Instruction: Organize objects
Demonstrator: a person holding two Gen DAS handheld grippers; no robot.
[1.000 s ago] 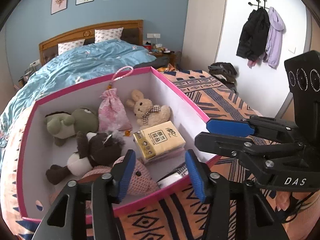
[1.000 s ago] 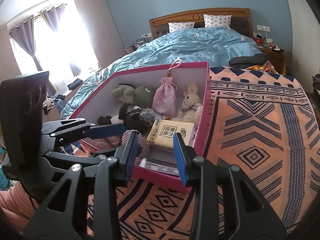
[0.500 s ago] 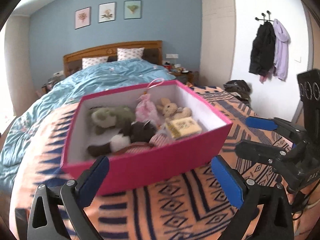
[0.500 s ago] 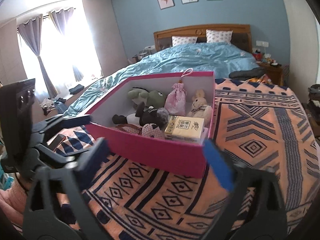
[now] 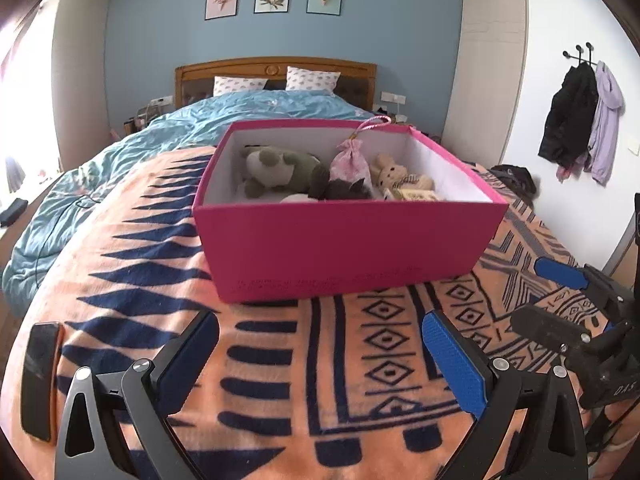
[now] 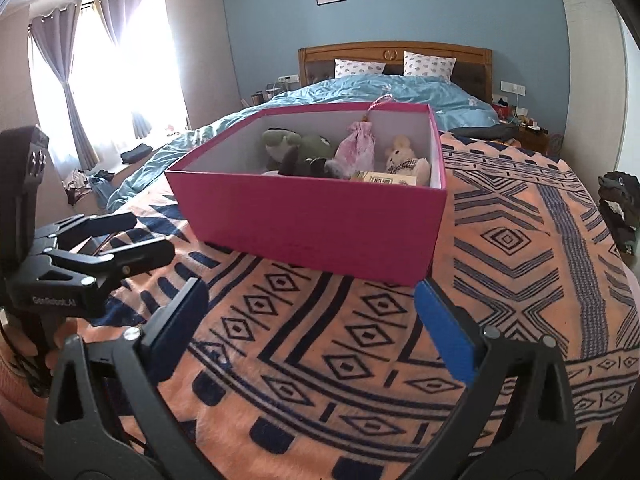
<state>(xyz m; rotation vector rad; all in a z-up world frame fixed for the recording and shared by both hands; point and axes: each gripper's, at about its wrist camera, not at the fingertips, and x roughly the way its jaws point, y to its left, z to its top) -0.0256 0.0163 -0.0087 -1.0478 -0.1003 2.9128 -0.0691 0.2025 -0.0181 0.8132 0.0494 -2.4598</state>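
Note:
A pink box [image 5: 344, 248] stands on the orange patterned blanket [image 5: 280, 380] and holds a green plush [image 5: 276, 166], a dark plush [image 5: 344, 190], a pink pouch [image 5: 350, 160], a beige bunny [image 5: 394, 172] and a yellow tissue pack [image 5: 418, 195]. The box also shows in the right wrist view [image 6: 312, 224]. My left gripper [image 5: 320, 364] is open and empty, low over the blanket in front of the box. My right gripper [image 6: 308, 328] is open and empty, also in front of the box. Each gripper shows at the edge of the other's view.
A black phone [image 5: 40, 376] lies on the blanket at the left. A blue duvet [image 5: 180, 136] covers the bed behind the box. Coats [image 5: 580, 116] hang on the right wall. Curtains and a bright window [image 6: 120, 60] are at the left.
Both grippers have pulled back from over the box and opened wide. The box now sits farther away, seen from its front side.

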